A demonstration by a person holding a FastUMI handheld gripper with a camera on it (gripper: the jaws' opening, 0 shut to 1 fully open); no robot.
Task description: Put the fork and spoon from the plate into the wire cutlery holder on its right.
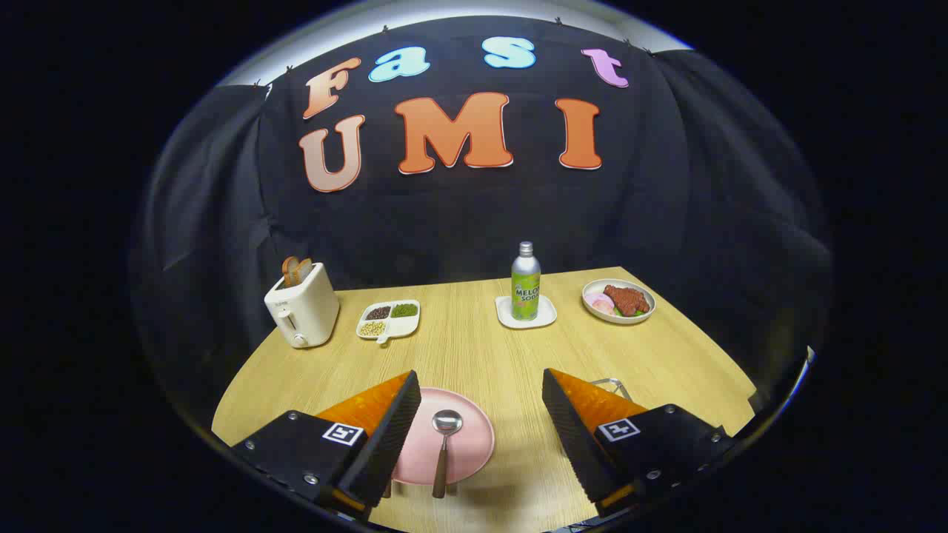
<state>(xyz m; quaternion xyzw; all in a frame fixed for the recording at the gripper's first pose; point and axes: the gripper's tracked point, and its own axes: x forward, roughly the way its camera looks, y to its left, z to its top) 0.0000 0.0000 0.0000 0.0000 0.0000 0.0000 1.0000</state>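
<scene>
- The gripper hangs above the near part of the wooden table, its two fingers spread wide apart and holding nothing.
- Between the fingers, closer to the left one, lies a pink plate; the left finger covers the plate's left edge.
- On the plate rests a spoon, bowl pointing away from the gripper and dark handle reaching back over the plate's near rim.
- A dark handle end peeks out by the left finger at the plate's near edge; I cannot tell whether it is the fork.
- Just behind the tip of the right finger, a bit of wire holder shows; the finger hides most of it.
- Well beyond the fingers, straight ahead, a green drink bottle stands upright on a small white coaster.
- Beyond and to the right sits a bowl of food.
- Beyond and to the left lies a divided dish of beans, with a white toaster holding bread just past it.
</scene>
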